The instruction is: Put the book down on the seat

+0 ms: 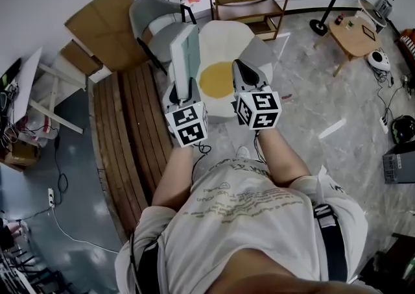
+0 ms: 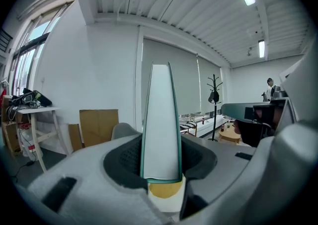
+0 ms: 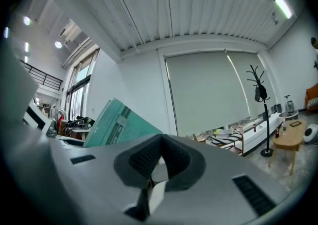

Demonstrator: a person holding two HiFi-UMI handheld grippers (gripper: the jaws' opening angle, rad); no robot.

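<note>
The left gripper (image 2: 160, 165) is clamped on the book (image 2: 161, 119). Its dark pads (image 2: 128, 162) press on the teal covers from either side, low on the book. The book stands upright out of the jaws, and its white page edge faces back along the gripper. Nearly all of it rises above and beyond the fingertips.

Just under the clamped end, through the gap between the jaws, a bit of the yellow round pad (image 1: 217, 78) on the white seat (image 1: 227, 36) shows. In the head view the book is held over the seat's left side. I can't tell from here whether its lower end touches the seat.

The right gripper (image 3: 156, 162) is level with the other one, out over the near edge of the seat, just beside the yellow pad. Its jaws are drawn together with nothing between them. From that gripper the book sits off to its left, apart from it, its teal cover leaning across the view.

A grey chair (image 1: 152, 17) stands beyond the left gripper.
</note>
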